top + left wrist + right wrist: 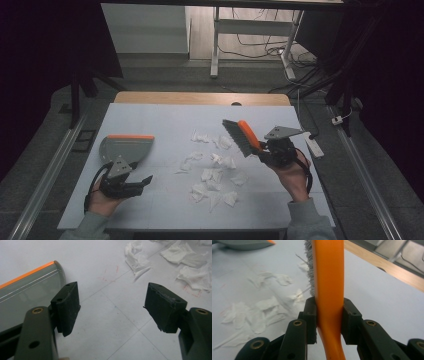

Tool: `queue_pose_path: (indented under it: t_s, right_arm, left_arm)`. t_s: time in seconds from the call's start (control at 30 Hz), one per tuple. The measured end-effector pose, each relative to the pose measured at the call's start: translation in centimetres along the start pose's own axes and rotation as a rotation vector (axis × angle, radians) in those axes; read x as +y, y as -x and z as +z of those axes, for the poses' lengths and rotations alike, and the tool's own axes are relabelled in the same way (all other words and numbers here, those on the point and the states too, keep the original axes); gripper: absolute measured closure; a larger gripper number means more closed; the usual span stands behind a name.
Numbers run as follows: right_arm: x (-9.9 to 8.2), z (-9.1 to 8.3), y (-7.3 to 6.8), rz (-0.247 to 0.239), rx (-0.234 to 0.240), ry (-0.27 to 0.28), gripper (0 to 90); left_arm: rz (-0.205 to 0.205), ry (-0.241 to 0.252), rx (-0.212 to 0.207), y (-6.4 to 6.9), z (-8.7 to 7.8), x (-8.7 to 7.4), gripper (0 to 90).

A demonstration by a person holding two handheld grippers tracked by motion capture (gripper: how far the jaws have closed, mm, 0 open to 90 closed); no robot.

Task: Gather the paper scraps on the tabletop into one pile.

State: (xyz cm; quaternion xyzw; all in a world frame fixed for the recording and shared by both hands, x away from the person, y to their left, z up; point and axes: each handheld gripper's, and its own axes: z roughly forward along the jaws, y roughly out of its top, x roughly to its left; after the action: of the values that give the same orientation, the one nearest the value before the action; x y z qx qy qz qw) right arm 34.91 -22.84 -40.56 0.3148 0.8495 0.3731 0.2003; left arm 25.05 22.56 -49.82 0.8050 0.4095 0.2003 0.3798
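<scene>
A grey dustpan [124, 147] with an orange edge lies at the table's left. In the left gripper view the dustpan [27, 292] sits just left of my jaws. My left gripper [145, 179] [112, 307] is open near the front left, with only bare table between its pads. My right gripper [261, 152] [329, 315] is shut on the orange handle of a brush [241, 136] [328, 277], whose grey bristles [309, 270] face left. Several crumpled white tissues [215, 175] [262, 310] lie scattered in the middle of the table.
The white table top [165, 117] has a wooden strip [200, 98] along its far edge. A white power strip [314, 145] lies at the right edge. Beyond the table stand a desk frame [215, 45] and cables on the floor.
</scene>
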Motion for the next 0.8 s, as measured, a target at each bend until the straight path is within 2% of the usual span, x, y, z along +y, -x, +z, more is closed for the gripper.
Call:
queue_pose_path:
  t_s: [0.1,0.23,0.37,0.63,0.8]
  right_arm:
    - [0.0,0.0,1.3,0.029,-0.049,-0.055,69.4]
    - [0.1,0.6,3.2,0.07,-0.103,-0.14,69.5]
    - [0.5,1.6,5.0,0.087,-0.159,-0.23,69.4]
    - [0.2,4.8,7.3,0.11,-0.208,-0.411,69.5]
    - [0.1,6.7,8.0,0.098,-0.229,-0.505,69.5]
  left_arm:
    - [0.021,-0.009,0.004,0.0,0.2,0.0,28.9]
    - [0.013,-0.01,0.003,-0.1,0.2,-0.1,28.7]
    - [0.014,-0.01,0.004,-0.3,0.4,0.1,28.7]
    - [0.008,-0.007,0.003,-0.1,0.4,0.1,28.7]
    - [0.008,-0.013,0.003,-0.2,0.6,0.1,28.7]
